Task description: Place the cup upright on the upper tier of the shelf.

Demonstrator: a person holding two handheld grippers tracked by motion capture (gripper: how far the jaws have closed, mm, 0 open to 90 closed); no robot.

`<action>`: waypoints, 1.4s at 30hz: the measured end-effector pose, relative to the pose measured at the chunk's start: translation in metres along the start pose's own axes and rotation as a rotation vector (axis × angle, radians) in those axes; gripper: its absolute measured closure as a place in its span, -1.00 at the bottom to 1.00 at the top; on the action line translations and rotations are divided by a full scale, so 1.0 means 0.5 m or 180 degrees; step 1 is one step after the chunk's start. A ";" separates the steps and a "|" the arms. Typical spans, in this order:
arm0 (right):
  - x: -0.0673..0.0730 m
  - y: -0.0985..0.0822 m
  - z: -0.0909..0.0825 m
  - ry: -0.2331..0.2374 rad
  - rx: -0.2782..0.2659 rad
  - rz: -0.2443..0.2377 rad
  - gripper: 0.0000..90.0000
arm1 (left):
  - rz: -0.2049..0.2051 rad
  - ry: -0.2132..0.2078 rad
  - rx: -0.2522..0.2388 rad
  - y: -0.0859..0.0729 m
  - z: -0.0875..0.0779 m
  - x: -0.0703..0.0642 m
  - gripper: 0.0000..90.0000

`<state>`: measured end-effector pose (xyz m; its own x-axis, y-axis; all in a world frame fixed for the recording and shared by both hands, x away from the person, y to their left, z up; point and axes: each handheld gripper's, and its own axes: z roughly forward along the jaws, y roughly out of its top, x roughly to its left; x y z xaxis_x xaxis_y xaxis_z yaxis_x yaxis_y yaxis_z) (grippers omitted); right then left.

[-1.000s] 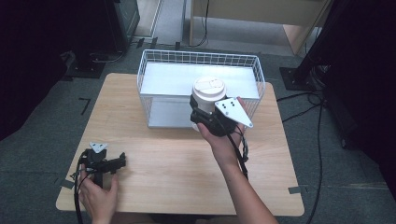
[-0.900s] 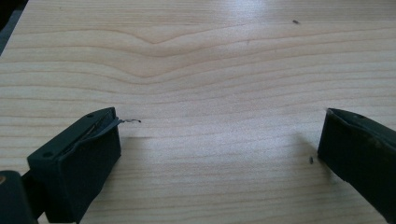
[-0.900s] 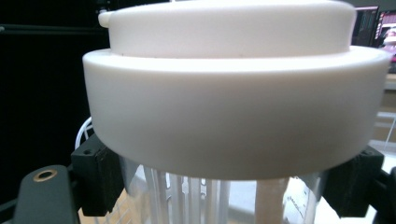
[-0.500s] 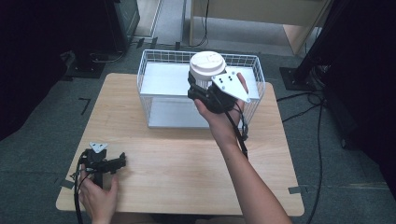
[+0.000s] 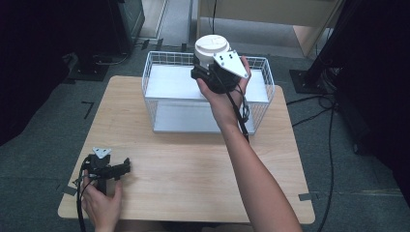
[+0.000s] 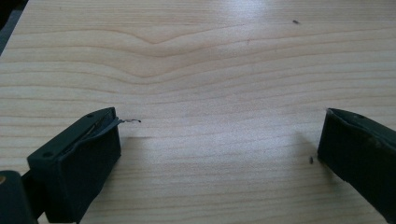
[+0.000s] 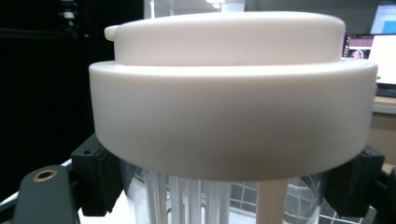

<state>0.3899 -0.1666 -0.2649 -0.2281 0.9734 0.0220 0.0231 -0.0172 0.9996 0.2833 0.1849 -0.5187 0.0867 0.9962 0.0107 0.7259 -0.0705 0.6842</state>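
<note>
A container with a wide white lid (image 5: pixel 212 46) and a clear ribbed body (image 7: pixel 187 198) hangs over the far side of the white wire basket (image 5: pixel 147 79). My right gripper (image 5: pixel 205 68) is shut on it just under the lid, one jaw on each side of the clear body. In the right gripper view the lid (image 7: pixel 233 102) looms close, with the right gripper (image 7: pixel 229 189) clamped below it. My left gripper (image 5: pixel 126 167) rests on the wooden table (image 5: pixel 193 159) near the front left corner. Its jaws stand wide apart in the left gripper view, the left gripper (image 6: pixel 219 154) holding nothing.
The basket has a pale flat floor (image 5: pixel 169 87) and stands at the back middle of the table. Black equipment stands (image 5: pixel 92 63) and cables (image 5: pixel 314 104) lie on the floor around the table. Bare wood (image 6: pixel 210 70) lies ahead of the left gripper.
My right hand has carried the container up and farther away, from the basket's near right side to above its far rim. The left gripper has stayed where it was.
</note>
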 end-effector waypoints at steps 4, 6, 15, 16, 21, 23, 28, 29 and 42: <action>-0.018 -0.006 0.040 -0.0085 0.0040 0.0102 -0.65 | -0.0001 0.0000 0.0000 0.000 0.000 0.000 -1.00; -0.026 -0.012 0.065 -0.0157 0.0064 0.0101 -0.65 | -0.0001 0.0000 0.0001 0.000 0.000 0.000 -1.00; -0.027 -0.026 0.105 -0.0218 0.0067 0.0123 -0.65 | 0.0014 -0.0021 -0.0003 0.000 0.000 -0.005 -1.00; -0.027 -0.027 0.107 -0.0218 0.0058 0.0131 -0.65 | 0.0018 -0.0026 0.0002 0.000 0.000 -0.006 -1.00; -0.025 -0.030 0.107 -0.0190 0.0030 0.0118 -0.66 | 0.0020 -0.0025 0.0002 0.000 0.000 -0.006 -1.00; -0.028 -0.027 0.102 -0.0172 0.0100 0.0145 -0.78 | 0.0019 -0.0026 0.0004 0.001 0.000 -0.006 -1.00; -0.034 -0.040 0.083 -0.0031 0.0183 0.0143 -0.94 | 0.0019 -0.0023 -0.0004 0.000 0.001 -0.006 -1.00; -0.034 -0.040 0.083 -0.0031 0.0183 0.0143 -0.94 | 0.0018 -0.0022 -0.0008 0.000 0.001 -0.006 -1.00; -0.056 -0.128 0.001 0.0116 0.0304 0.0094 -0.98 | 0.0022 -0.0022 -0.0004 0.000 0.001 -0.006 -1.00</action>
<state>0.3954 -0.1926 -0.3296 -0.2613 0.9637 0.0540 0.1227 -0.0223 0.9922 0.2833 0.1821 -0.5189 0.0964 0.9953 0.0104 0.7244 -0.0773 0.6850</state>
